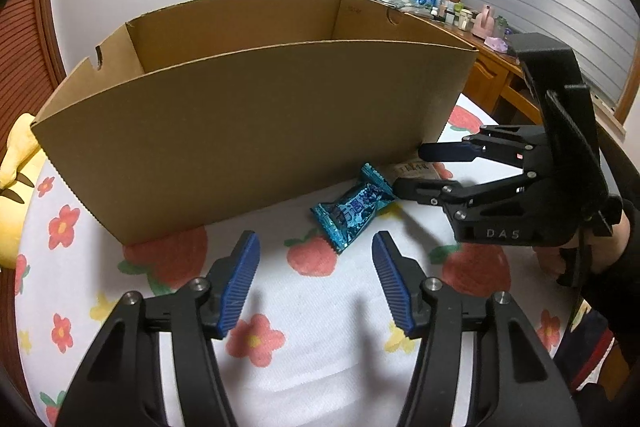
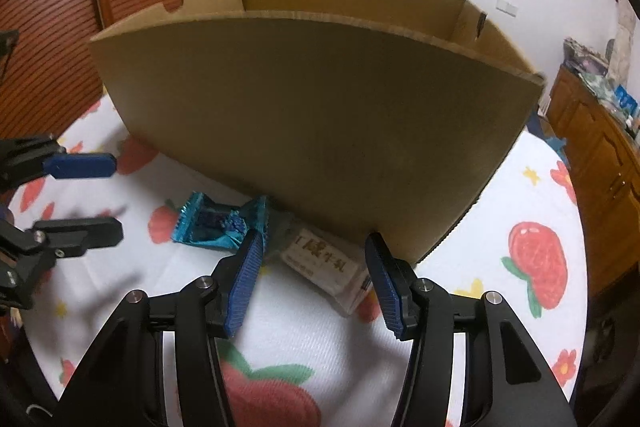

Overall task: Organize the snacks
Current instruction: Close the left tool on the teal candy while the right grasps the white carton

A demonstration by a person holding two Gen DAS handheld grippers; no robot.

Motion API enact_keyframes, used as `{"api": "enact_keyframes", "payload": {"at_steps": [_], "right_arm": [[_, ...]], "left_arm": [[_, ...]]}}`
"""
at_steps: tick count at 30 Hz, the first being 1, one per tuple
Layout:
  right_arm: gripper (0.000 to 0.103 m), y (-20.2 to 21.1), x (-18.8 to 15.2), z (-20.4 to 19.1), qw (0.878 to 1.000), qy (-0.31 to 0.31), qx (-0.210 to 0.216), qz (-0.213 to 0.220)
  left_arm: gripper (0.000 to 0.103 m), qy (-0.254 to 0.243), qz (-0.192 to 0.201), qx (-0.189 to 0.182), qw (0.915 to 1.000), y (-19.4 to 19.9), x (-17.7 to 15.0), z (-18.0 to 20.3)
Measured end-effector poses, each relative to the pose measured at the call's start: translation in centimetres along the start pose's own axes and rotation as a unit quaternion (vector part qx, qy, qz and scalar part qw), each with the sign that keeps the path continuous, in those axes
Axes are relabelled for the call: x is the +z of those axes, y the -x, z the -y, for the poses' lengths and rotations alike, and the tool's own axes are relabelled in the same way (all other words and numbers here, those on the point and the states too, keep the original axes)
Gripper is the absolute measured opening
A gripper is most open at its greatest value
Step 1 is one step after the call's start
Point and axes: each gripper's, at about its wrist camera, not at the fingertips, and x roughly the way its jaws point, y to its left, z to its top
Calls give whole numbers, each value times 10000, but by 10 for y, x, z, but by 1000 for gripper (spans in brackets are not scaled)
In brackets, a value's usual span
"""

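Both grippers are built of black plastic links joined by round silver pins. On the left gripper and the right gripper, long fingers are faced with ribbed blue pads. The letters "DAS" are marked in grey on the right gripper's body. A dark sleeve is worn, with a red and white band lower down.

Left gripper and right gripper, tilted downward, jaws parted, empty.
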Motion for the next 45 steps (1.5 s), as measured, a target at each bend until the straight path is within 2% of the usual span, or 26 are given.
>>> {"api": "enact_keyframes", "payload": {"at_steps": [10,13,19,21,23,25,33,37,45], "right_arm": [[49,8,-7,-6,9992,189,145,-335],[49,8,-7,-5,9993,166,144,-310],[49,-3,-3,0,9992,164,-25,-377],[39,-5,-4,0,9991,164,50,-378],[24,-1,-5,0,9992,137,124,-349],[20,7,-9,-1,9993,142,81,-336],[20,39,-29,10,9994,-270,197,-77],[21,46,-41,17,9988,-448,199,-40],[21,45,-57,24,9972,-725,185,-94]], "left_arm": [[58,-39,-60,-24,10000,-6,3,1],[50,-90,-105,-44,9999,-11,6,3],[49,-122,-123,-133,9998,-20,15,8],[49,-184,-135,-129,9997,-23,17,11],[49,-274,-148,-138,9994,-26,21,15],[49,-338,-160,-175,9991,-31,26,20],[45,-704,-265,-206,9970,-52,38,28],[46,-821,-447,-188,9954,-61,36,26],[49,-934,-540,-227,9939,-64,35,32]]}}
